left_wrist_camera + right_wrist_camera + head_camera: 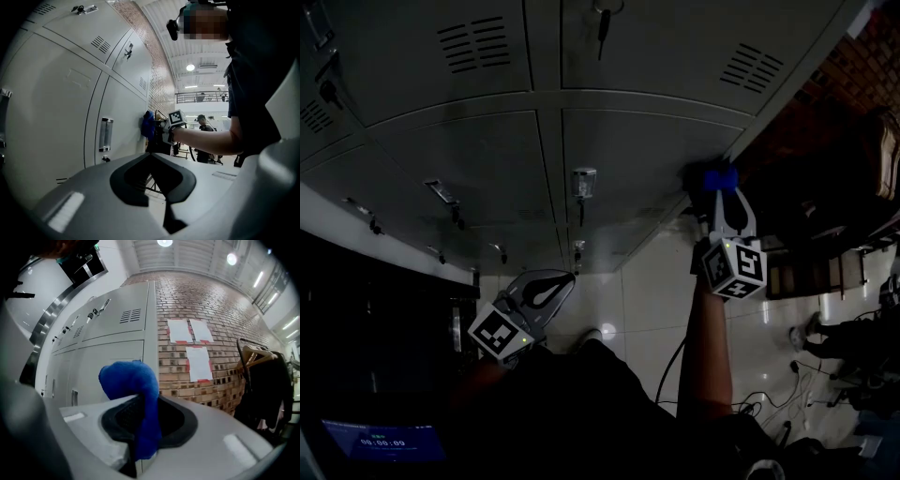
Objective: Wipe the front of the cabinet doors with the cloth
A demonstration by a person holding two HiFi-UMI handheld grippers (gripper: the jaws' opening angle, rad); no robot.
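Grey metal cabinet doors (609, 150) fill the upper head view, with vents, handles and small locks. My right gripper (722, 192) is shut on a blue cloth (715, 176) at the right edge of the lower right door. In the right gripper view the cloth (131, 380) bulges out of the closed jaws of the right gripper (140, 401), toward the doors (112, 357). My left gripper (567, 278) hangs lower, near the floor, shut and holding nothing. Its own view shows the left gripper (152, 157), the doors (56, 122) and the far cloth (147, 124).
A brick wall (211, 301) with taped papers (199, 363) stands right of the cabinet. A rack with dark clothing (265, 380) is beside it. Cables (769, 398) lie on the tiled floor. A lit screen (380, 441) is at the lower left. A person (202, 123) stands far off.
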